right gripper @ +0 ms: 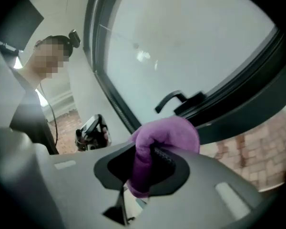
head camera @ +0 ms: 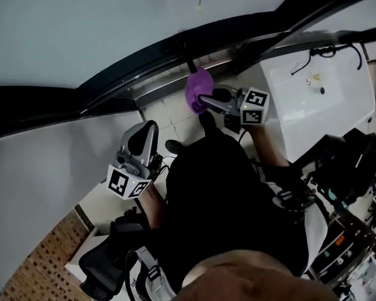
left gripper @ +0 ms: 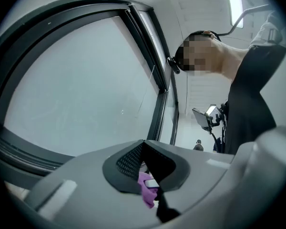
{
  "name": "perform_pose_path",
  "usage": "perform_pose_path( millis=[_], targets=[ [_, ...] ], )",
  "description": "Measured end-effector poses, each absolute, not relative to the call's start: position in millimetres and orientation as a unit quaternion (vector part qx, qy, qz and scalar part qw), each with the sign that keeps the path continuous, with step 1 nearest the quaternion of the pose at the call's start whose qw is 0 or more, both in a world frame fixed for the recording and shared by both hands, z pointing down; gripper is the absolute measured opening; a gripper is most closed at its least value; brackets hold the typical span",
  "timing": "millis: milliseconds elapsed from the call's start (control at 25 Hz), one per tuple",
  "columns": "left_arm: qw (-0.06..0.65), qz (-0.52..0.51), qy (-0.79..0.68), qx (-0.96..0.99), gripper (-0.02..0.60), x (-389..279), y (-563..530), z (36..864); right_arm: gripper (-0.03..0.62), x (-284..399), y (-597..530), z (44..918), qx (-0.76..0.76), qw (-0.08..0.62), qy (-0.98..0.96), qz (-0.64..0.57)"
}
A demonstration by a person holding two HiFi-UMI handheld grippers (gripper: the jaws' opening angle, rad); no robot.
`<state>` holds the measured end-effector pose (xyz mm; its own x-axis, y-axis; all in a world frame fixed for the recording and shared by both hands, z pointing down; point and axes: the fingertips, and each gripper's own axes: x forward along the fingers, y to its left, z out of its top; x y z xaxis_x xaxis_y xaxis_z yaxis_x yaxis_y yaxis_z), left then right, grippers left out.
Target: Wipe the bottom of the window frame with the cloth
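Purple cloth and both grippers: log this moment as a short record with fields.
cloth: purple cloth, bunched, at the bottom rail of the window frame
right gripper: shut on the cloth, reaching to the frame
left gripper: jaws together, holding nothing, back from the frame
window handle: dark, just above the cloth
task stage: cloth is at the frame bottom
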<state>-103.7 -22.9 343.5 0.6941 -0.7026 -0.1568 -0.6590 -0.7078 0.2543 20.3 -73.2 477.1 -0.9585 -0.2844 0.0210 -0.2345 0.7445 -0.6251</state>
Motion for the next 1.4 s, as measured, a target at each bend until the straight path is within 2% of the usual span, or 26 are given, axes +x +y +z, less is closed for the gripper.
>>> perform_pose_path(
  millis=[240, 560, 920, 1400],
  targets=[
    [0.087, -0.128, -0.420, 0.894, 0.003, -133, -6, 346, 0.066, -88, -43, 408, -0.019, 0.089, 0.960, -0.263],
    [0.075, -0.140, -0.498, 0.852, 0.003, -191, 32, 349, 0.066, -151, -20, 385, 0.032, 0.083, 0.968, -0.235],
    [0.072, -0.143, -0.542, 0.825, 0.002, -226, 54, 351, 0.066, -174, 3, 374, 0.061, 0.081, 0.974, -0.205],
    [0.080, -0.132, -0.515, 0.843, 0.002, -205, 40, 351, 0.064, -150, -2, 368, 0.031, 0.099, 0.976, -0.192]
  ],
)
